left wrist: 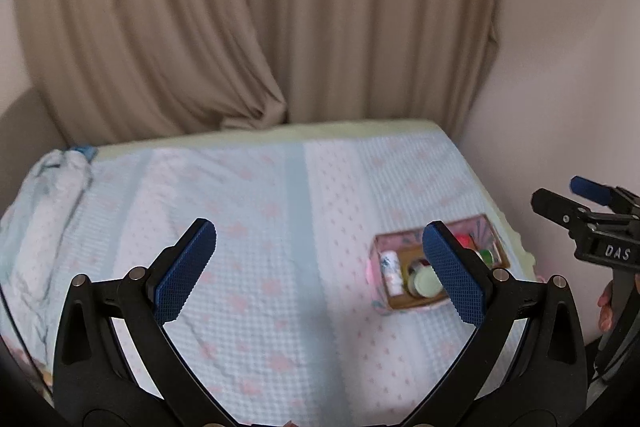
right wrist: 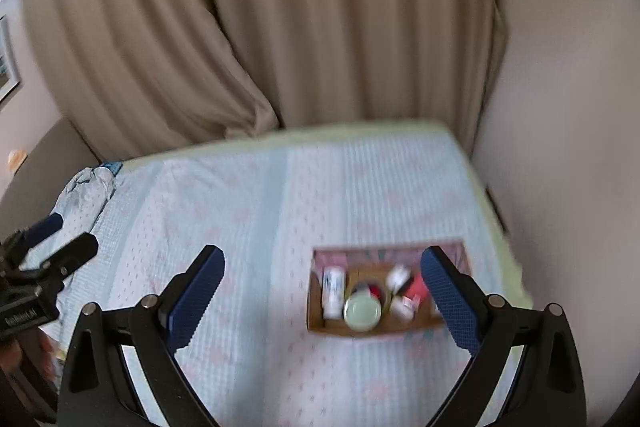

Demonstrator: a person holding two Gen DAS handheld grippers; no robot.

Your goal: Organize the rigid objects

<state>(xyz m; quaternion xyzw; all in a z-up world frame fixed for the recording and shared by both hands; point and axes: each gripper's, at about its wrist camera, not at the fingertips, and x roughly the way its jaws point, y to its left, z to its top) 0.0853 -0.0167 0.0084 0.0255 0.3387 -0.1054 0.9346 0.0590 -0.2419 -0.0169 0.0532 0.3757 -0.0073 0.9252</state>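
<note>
Left side of the bed (left wrist: 280,211): a bunched pale cloth (left wrist: 52,195) lies at the far left edge, well apart from the work. The quilted cover is soft and will give under any load set on it.

Left claw (left wrist: 320,271): released, jaws spread wide, nothing between the pads. It hovers above bare cover, with its right pad overlapping the box in that view.

Centre right: the task's things sit in a small open cardboard box (right wrist: 316,307) near the right edge of the bed. From left to right inside it: a white upright bottle (right wrist: 334,291); a round jar with a pale green lid (right wrist: 362,313), with something dark and red behind it; then small white and red containers (right wrist: 406,291), too blurred to identify.

Handling, as judged: all appear to be small, light, rigid plastic containers, probably smooth and inclined to slip. The bottle is best taken across its body; the jar across the sides of its lid or wall. The items are packed closely, so a wide claw may knock neighbours, and the light box may slide on the cover.

Right claw (right wrist: 322,299): released, jaws wide, empty, held above and short of the box.
</note>
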